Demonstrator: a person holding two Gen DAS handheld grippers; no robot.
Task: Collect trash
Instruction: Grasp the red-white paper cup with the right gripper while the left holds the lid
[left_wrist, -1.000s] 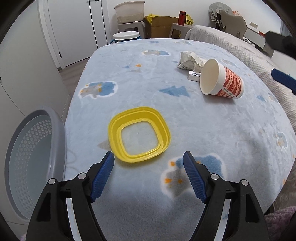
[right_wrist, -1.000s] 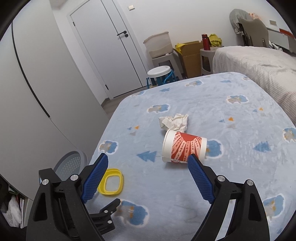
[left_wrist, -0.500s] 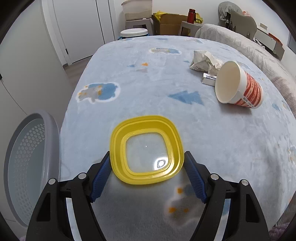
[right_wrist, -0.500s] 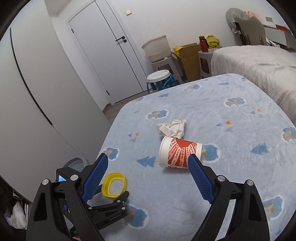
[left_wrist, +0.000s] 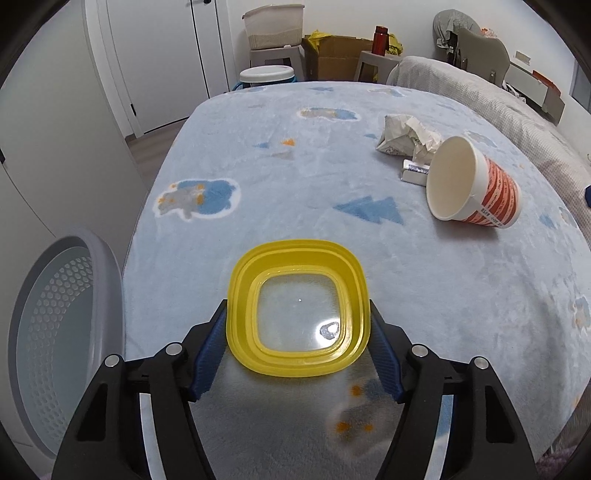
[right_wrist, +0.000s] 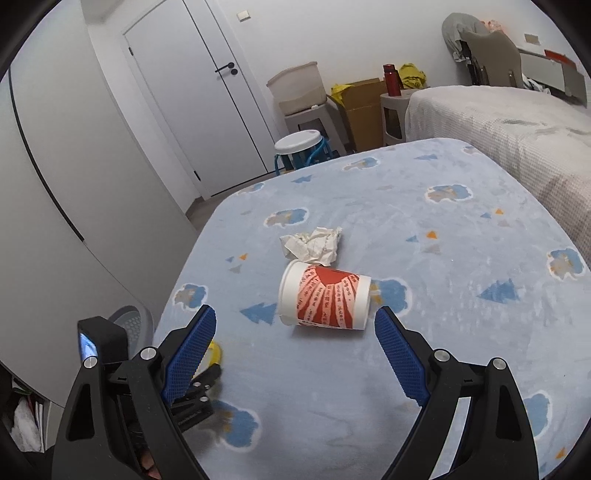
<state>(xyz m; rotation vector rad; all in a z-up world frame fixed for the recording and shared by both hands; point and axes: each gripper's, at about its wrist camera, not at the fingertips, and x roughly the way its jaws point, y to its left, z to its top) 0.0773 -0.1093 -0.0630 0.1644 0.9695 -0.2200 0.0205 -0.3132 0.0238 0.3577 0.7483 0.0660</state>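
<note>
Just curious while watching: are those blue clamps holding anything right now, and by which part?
The left gripper, just closing, clamps the yellow lid by its opposite side edges. The right gripper is open, empty.

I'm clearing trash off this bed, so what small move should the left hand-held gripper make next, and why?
Probably lift the yellow lid and swing it left to the grey basket: the left hand-held gripper has just closed, its pads on both lid edges.
</note>
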